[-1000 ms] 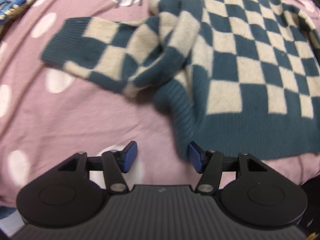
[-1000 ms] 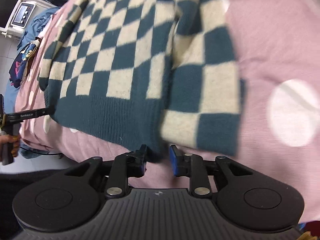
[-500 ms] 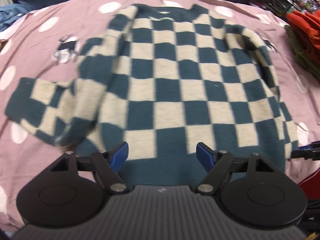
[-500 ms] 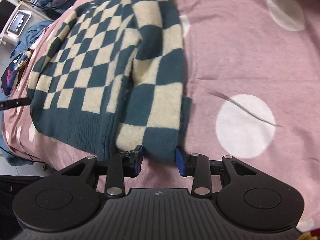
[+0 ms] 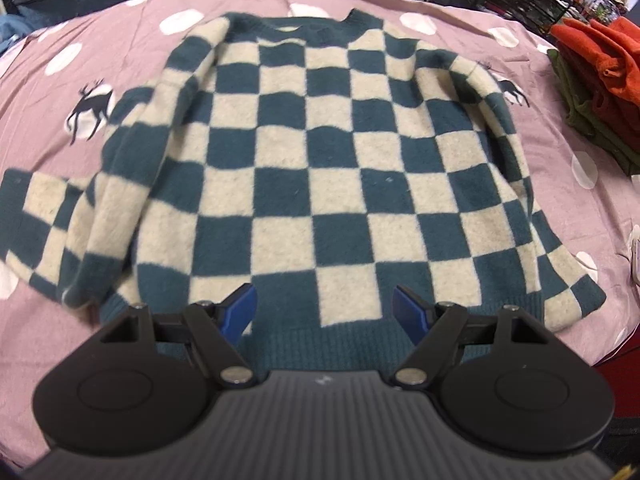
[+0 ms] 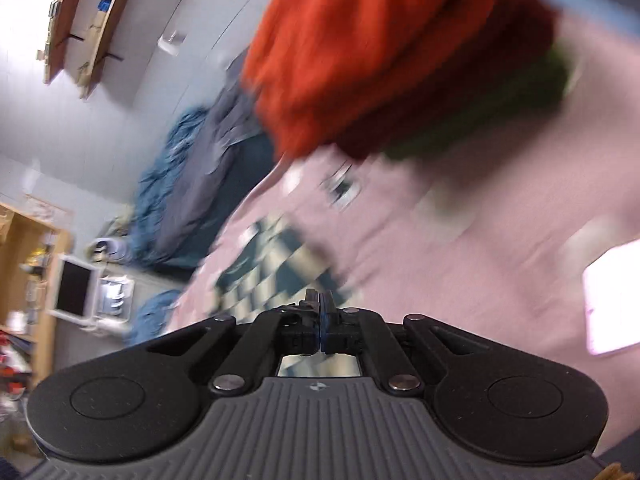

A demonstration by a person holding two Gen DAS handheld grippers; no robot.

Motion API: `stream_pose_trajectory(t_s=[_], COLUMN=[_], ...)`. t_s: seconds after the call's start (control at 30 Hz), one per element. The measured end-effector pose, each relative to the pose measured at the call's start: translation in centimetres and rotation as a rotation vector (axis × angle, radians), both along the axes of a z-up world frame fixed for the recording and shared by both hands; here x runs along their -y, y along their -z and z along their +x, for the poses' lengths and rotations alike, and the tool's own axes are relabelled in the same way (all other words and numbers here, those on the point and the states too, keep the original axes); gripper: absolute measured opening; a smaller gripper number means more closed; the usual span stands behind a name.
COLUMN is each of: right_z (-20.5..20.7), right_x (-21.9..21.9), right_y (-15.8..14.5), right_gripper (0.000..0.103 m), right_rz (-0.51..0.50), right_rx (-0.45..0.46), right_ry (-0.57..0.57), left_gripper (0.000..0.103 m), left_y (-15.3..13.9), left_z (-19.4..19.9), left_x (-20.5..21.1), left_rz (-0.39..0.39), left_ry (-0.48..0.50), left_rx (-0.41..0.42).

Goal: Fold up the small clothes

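A teal and cream checkered sweater (image 5: 320, 168) lies flat, front up, on the pink dotted bedspread (image 5: 560, 208), collar at the far side and hem nearest me. Its left sleeve (image 5: 52, 224) is bunched out to the left; the right sleeve lies along its right edge. My left gripper (image 5: 325, 314) is open and empty, just above the hem's middle. My right gripper (image 6: 320, 312) is shut with nothing between the pads; its view is blurred and shows part of the sweater (image 6: 272, 264) far off.
A stack of folded orange and olive-green clothes (image 5: 596, 76) sits at the bed's right side and fills the top of the right wrist view (image 6: 392, 56). Blue bedding (image 6: 192, 184), a monitor (image 6: 76, 288) and shelves lie beyond the bed.
My left gripper has moved right to the hem's middle and stayed open. My right gripper has let go of the right sleeve, shut, and swung away toward the stack of clothes.
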State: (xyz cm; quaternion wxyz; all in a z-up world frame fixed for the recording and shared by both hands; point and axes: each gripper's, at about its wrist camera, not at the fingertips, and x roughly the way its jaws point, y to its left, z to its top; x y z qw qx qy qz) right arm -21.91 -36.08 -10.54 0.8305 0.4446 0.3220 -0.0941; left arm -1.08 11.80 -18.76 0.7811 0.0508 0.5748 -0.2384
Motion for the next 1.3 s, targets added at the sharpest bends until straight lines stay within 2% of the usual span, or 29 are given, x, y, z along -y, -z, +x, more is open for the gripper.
stream_pose_trajectory(t_s=[0.03, 0.07, 0.13, 0.17, 0.2, 0.23, 0.33, 0.47, 0.5, 0.53, 0.57, 0.63, 0.7, 0.77, 0.87, 1.0, 1.1, 1.2, 1.23, 1.27, 1.3], right_z=[0.0, 0.4, 1.8, 2.5, 3.3, 4.3, 6.8, 8.8, 8.2, 8.2, 7.8, 8.0, 7.2, 5.5, 2.2, -1.1, -1.0, -0.4, 0.1, 0.3, 0.3], right_x=[0.3, 0.0, -1.6, -3.0, -4.5, -6.3, -10.6, -15.0, -15.1, -15.5, -15.2, -13.7, -10.2, -5.8, 0.3, 6.3, 7.8, 7.7, 7.3, 7.2, 7.1], right_y=[-0.3, 0.0, 1.9, 3.0, 4.3, 5.6, 9.3, 11.9, 11.9, 12.0, 11.6, 10.5, 8.3, 5.4, 0.9, -2.6, -2.3, -0.6, -0.1, 0.2, 0.8], right_gripper=[0.003, 0.014, 0.035, 0.060, 0.080, 0.084, 0.084, 0.083, 0.073, 0.056, 0.008, 0.010, 0.009, 0.009, 0.009, 0.008, 0.002, 0.002, 0.003, 0.011, 0.014], right_rz=[-0.077, -0.133, -0.147, -0.149, -0.165, -0.182, -0.196, -0.270, -0.298, -0.311, -0.298, -0.188, -0.027, 0.067, 0.090, 0.094, 0.058, 0.024, -0.024, -0.079, -0.100], right_rx=[-0.057, -0.129, -0.218, -0.239, -0.254, -0.266, -0.304, -0.326, -0.331, -0.342, -0.345, -0.303, -0.196, -0.098, -0.006, 0.079, 0.056, 0.008, -0.033, -0.087, -0.120], right_ry=[-0.024, -0.066, -0.177, -0.234, -0.299, -0.364, -0.515, -0.709, -0.739, -0.757, -0.770, -0.722, -0.560, -0.375, -0.170, 0.003, 0.044, 0.040, 0.031, 0.027, 0.027], left_gripper=[0.074, 0.074, 0.074, 0.075, 0.076, 0.078, 0.083, 0.087, 0.087, 0.087, 0.087, 0.087, 0.087, 0.087, 0.087, 0.087, 0.087, 0.087, 0.087, 0.087, 0.087], left_y=[0.0, 0.1, 0.2, 0.2, 0.3, 0.2, 0.0, -0.2, -0.1, -0.1, -0.1, -0.1, -0.1, 0.0, 0.3, 0.6, 0.7, 0.4, 0.3, 0.2, 0.0], left_z=[0.0, 0.1, 0.1, 0.0, 0.0, -0.1, -0.2, -0.5, -0.6, -0.6, -0.6, -0.5, -0.5, -0.4, -0.1, 0.2, 0.6, 0.9, 1.0, 1.1, 1.1], left_x=[0.3, 0.5, 1.0, 1.3, 1.5, 1.6, 1.9, 2.1, 2.1, 2.1, 2.1, 2.2, 2.3, 2.5, 3.2, 4.5, 5.5, 6.2, 6.4, 6.4, 6.3], left_rz=[-0.004, -0.007, -0.004, 0.000, 0.003, 0.005, 0.004, 0.022, 0.022, 0.021, 0.020, 0.018, 0.012, 0.004, -0.004, -0.015, -0.015, -0.012, -0.012, -0.014, -0.015], left_ry=[0.004, 0.007, 0.020, 0.027, 0.032, 0.036, 0.051, 0.055, 0.052, 0.050, 0.050, 0.051, 0.052, 0.050, 0.055, 0.079, 0.099, 0.105, 0.105, 0.105, 0.102], left_rx=[-0.003, -0.009, -0.020, -0.023, -0.025, -0.029, -0.038, -0.039, -0.043, -0.047, -0.049, -0.049, -0.046, -0.045, -0.050, -0.051, -0.049, -0.045, -0.044, -0.043, -0.040])
